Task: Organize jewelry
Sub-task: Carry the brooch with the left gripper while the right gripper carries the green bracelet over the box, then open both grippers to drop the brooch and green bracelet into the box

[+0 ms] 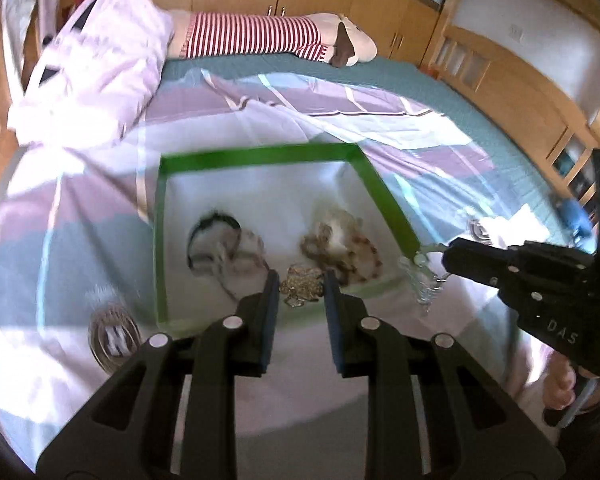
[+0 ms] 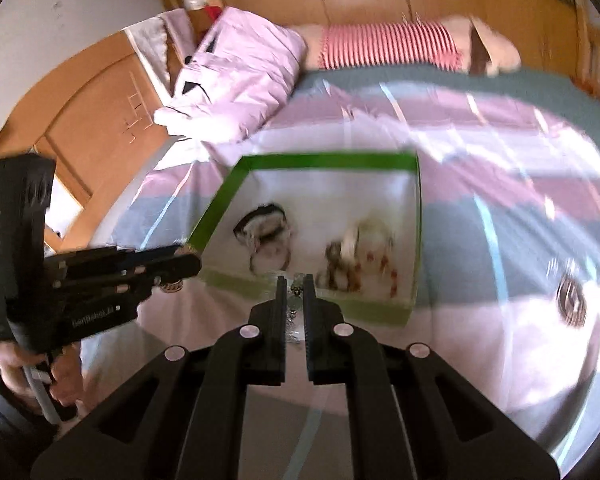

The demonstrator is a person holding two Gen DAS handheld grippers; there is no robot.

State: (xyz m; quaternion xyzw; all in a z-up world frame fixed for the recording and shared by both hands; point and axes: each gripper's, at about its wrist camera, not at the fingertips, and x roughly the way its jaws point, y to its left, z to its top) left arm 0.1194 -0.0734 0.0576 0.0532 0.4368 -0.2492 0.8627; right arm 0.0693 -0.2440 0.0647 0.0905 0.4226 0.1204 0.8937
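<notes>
A green-rimmed white tray (image 1: 384, 196) lies on the bed and holds a dark bracelet pile (image 1: 220, 244), a beaded pile (image 1: 340, 248) and a gold chain (image 1: 302, 286). My left gripper (image 1: 301, 280) is open, its fingers either side of the gold chain at the tray's near edge. My right gripper (image 1: 446, 258) is shut on a silver dangling chain (image 1: 424, 276) beside the tray's near right corner. In the right wrist view the right gripper (image 2: 293, 284) pinches that silver chain (image 2: 294, 306) just before the tray (image 2: 324, 160). The left gripper (image 2: 180, 266) shows at the left.
A round silver bangle (image 1: 114, 338) lies on the sheet left of the tray. Another round piece (image 2: 570, 298) lies right of it. A pink quilt (image 1: 100, 64) and a striped pillow (image 1: 252, 36) sit at the bed's far end. Wooden cabinets surround the bed.
</notes>
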